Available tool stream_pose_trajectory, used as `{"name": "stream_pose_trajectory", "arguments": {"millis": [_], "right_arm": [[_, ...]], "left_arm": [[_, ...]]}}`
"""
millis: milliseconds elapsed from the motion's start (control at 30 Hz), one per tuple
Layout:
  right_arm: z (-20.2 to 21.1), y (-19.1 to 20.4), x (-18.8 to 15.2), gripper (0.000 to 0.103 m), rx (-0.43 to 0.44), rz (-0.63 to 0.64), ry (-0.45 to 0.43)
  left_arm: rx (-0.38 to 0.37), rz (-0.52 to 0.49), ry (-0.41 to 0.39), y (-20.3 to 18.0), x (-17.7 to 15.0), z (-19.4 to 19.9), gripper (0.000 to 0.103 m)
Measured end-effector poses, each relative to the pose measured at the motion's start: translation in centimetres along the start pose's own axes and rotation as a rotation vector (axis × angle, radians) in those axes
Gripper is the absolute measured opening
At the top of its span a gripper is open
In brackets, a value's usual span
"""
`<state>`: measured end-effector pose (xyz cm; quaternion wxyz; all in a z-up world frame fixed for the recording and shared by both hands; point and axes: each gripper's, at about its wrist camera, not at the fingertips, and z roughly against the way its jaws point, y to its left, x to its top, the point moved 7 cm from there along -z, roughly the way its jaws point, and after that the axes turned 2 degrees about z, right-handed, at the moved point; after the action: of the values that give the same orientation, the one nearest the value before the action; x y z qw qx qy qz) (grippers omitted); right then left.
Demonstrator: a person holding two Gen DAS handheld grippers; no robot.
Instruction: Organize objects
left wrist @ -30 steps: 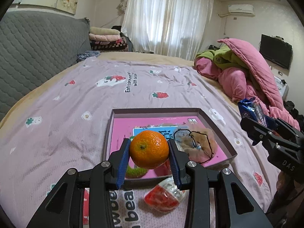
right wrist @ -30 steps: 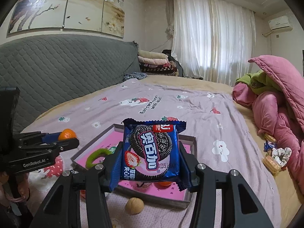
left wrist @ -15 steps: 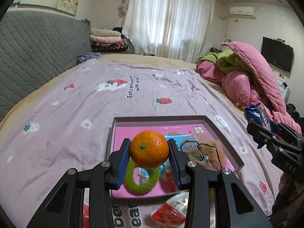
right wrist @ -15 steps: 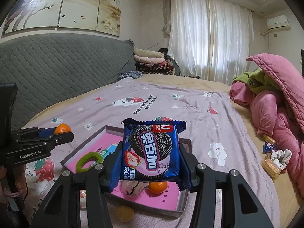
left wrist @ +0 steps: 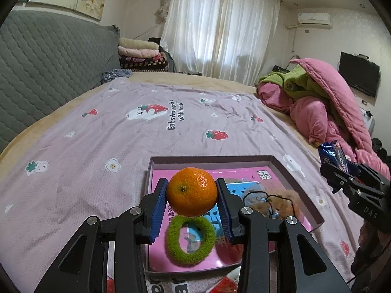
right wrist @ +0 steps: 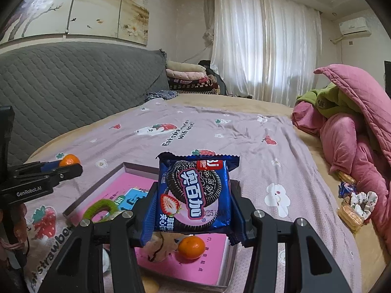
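Right now you are mid-carry: your left claw [left wrist: 192,196] is clamped on the mandarin [left wrist: 192,191], hanging over the shallow box [left wrist: 297,179] on the bed, above the green hair ring [left wrist: 190,240]. Your right claw [right wrist: 193,210] pinches the blue cookie packet [right wrist: 194,196] above the box's near end, where another mandarin [right wrist: 191,247] lies. Next, I'd judge, lower each over a bare pink patch before letting go.
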<state>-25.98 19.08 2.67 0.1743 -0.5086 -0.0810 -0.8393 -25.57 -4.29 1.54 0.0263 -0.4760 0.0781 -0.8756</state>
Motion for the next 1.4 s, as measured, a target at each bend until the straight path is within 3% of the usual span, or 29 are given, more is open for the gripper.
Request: {"name": "stream_pose_trajectory", "arguments": {"millis": [867, 1400], "right_arm": [[-1.0, -2.3, -4.8, 0.052, 0.007, -0.065, 0.121], [-2.0, -1.0, -6.9, 0.052, 0.029, -0.027, 0.222]], "left_arm": [[0.020, -0.023, 0.064, 0.2, -2.8, -2.4, 0.040], [0.024, -0.043, 0.112, -0.2, -4.1, -3.7, 0.040]]}}
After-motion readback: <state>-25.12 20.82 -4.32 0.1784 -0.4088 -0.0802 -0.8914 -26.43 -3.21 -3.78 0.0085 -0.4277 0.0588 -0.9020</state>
